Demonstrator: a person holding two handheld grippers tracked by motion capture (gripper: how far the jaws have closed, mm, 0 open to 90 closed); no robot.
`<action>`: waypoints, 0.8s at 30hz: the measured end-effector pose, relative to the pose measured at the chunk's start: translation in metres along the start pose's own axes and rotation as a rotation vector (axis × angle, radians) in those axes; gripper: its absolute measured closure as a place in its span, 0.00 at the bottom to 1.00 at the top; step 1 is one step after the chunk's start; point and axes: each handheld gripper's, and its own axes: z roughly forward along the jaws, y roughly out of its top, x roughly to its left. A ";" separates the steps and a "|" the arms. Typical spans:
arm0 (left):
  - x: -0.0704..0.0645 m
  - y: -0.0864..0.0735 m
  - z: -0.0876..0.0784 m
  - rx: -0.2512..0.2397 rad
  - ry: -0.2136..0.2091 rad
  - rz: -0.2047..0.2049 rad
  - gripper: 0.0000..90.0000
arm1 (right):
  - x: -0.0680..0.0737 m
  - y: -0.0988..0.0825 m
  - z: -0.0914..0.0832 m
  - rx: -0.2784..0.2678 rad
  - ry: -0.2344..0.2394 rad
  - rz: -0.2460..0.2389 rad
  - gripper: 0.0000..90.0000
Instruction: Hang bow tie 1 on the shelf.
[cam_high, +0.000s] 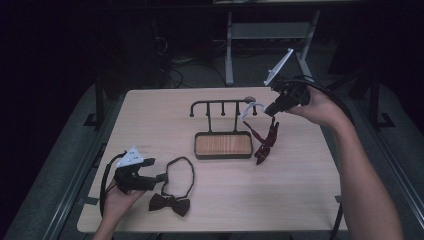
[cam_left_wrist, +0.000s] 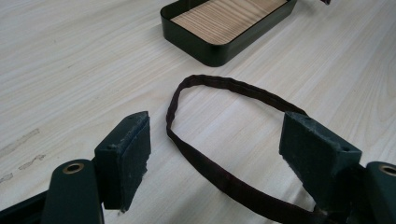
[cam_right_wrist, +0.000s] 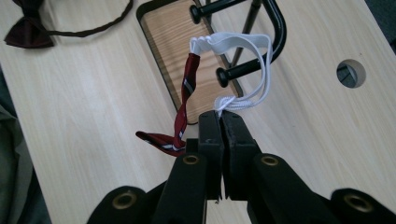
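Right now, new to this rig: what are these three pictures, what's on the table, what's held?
No robot: a person holds a two-jaw gripper in each hand. The high view looks down on the table; each gripper view looks along its own jaws. On the table: a black rack with pegs over a wooden tray, and a dark bow tie with a neck loop. The left gripper is open beside that loop. The right gripper is shut on the white band of a red tie at a peg.
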 end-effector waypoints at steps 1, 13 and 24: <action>0.000 0.000 0.000 -0.001 0.000 0.000 0.28 | -0.001 0.000 0.001 0.000 0.002 0.003 0.97; -0.001 0.000 0.001 -0.008 -0.007 -0.006 0.27 | -0.012 0.002 0.015 0.029 -0.001 0.028 0.96; -0.001 0.000 0.000 -0.009 -0.009 -0.005 0.28 | -0.018 0.002 0.023 0.053 -0.004 0.040 0.96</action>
